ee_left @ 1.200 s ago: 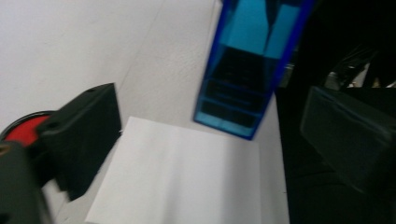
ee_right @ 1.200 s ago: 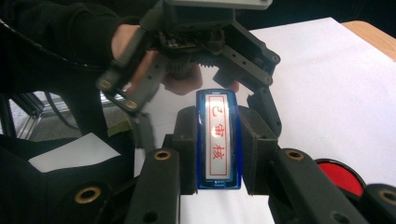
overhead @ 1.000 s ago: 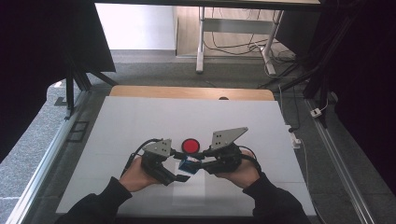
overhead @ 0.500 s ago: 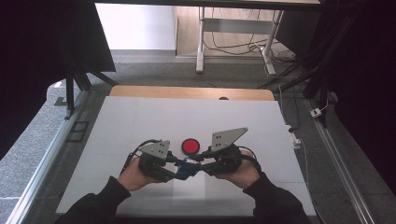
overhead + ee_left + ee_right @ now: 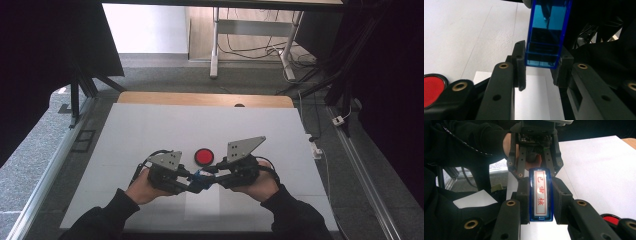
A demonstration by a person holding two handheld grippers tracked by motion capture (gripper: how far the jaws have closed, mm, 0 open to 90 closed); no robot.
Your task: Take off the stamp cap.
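My left tool [image 5: 192, 184] has just been closing and now pinches one end of the blue stamp [image 5: 201, 178], its pads [image 5: 521, 65] pressed on the clear blue case, while my right tool [image 5: 212, 174] is clamped tight on the other end, red characters on the white face showing between its pads [image 5: 523, 195]. The stamp hangs between both tools just above the white desk [image 5: 150, 130], near its 6 o'clock edge. A red disc [image 5: 203, 156] lies just beyond, toward 12 o'clock.
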